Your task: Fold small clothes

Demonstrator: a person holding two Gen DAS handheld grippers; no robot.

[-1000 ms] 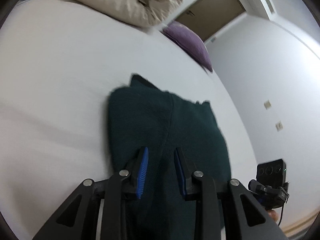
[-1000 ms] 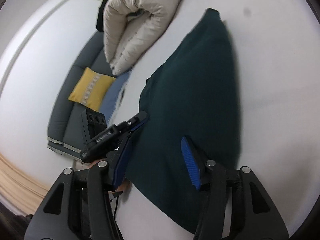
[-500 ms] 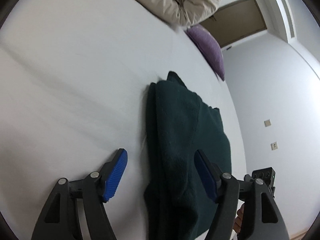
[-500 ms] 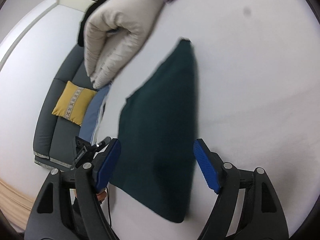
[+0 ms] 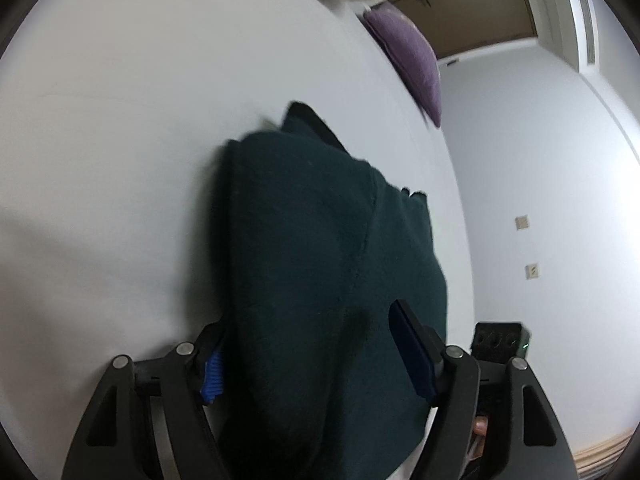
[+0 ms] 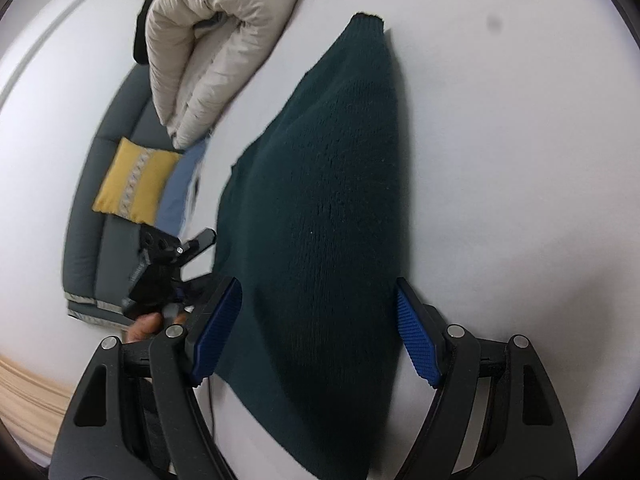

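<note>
Your left gripper [image 5: 308,344] and right gripper [image 6: 318,330] both stand released, fingers spread wide either side of the near edge of the dark green sweater [image 6: 320,208], nothing pinched; this looks set for a fresh grab. The sweater lies folded lengthwise on the white bed [image 6: 500,160], kept flat for the next fold. Beyond it sit a beige duvet [image 6: 208,48] and a purple pillow [image 5: 412,52].

No text, label, brand or number is readable on anything here.
</note>
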